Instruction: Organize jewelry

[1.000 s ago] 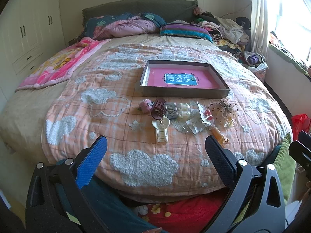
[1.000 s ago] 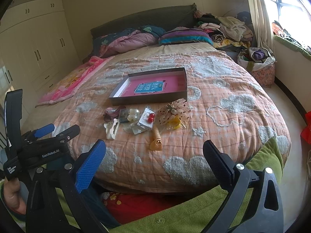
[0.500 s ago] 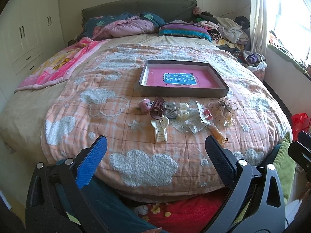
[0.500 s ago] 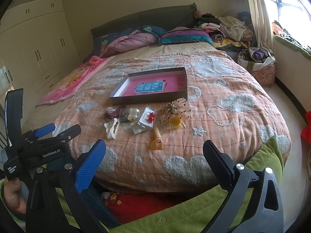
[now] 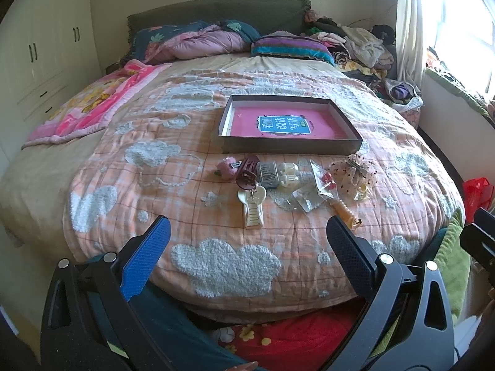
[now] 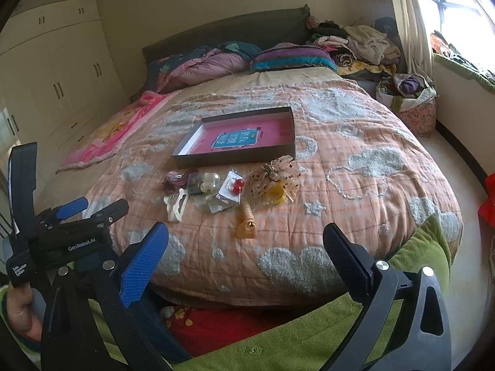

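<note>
A shallow dark box with a pink lining (image 5: pixel 287 147) (image 6: pixel 235 156) lies open on the bed. In front of it lies a row of small items: a pink fluffy clip (image 5: pixel 225 168), a maroon claw clip (image 5: pixel 246 174), a cream claw clip (image 5: pixel 252 205) (image 6: pixel 176 205), clear packets with red beads (image 5: pixel 323 182) (image 6: pixel 232 187), a dotted mesh bow (image 5: pixel 354 173) (image 6: pixel 275 176) and an orange spiral piece (image 5: pixel 345 211) (image 6: pixel 246 221). My left gripper (image 5: pixel 247 238) and right gripper (image 6: pixel 244 244) are both open and empty, held off the bed's near edge.
The bed has a peach quilt with cloud patches (image 5: pixel 225 262). Pillows and bedding (image 5: pixel 216 41) lie at the head. Piled clothes (image 5: pixel 359 46) and a full bag (image 6: pixel 408 102) stand at the right. White wardrobes (image 6: pixel 46 92) line the left wall.
Both views have crept slightly closer to the bed. Nothing on the bed has moved and both grippers stay open.
</note>
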The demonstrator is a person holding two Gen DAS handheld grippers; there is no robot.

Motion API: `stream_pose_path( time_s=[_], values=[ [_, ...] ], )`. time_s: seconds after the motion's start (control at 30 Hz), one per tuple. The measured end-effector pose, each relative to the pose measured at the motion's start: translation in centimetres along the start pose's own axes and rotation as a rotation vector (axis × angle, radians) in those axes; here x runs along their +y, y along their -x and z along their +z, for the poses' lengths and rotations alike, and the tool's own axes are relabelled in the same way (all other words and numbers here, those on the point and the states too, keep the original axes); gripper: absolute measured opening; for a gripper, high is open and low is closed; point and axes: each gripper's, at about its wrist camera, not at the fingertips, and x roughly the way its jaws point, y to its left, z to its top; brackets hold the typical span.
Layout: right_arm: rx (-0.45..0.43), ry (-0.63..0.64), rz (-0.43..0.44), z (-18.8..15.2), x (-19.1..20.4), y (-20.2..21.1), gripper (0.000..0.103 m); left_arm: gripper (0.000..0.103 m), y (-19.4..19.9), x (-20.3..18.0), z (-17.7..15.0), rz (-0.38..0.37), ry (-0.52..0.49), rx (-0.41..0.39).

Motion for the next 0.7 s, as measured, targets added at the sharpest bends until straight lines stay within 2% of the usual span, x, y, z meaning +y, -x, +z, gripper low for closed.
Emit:
stream_pose_path(
  time_s=[0.33, 0.6, 0.7],
  values=[
    [0.008, 0.031, 0.023, 0.8, 0.2, -1.0, 0.099, 0.094, -0.9, 0.3, 0.0, 0.008, 0.005, -0.003],
    [0.05, 0.077, 0.044, 4.1, 1.0, -5.5, 0.099, 0.094, -4.1, 4.4, 0.8, 0.071, 0.082, 0.039],
    [0.09, 0.054, 0.089, 5.0, 0.9, -7.8, 0.099, 0.094, -5.3, 6.0, 1.2, 0.104, 0.083, 0.059]
  ],
)
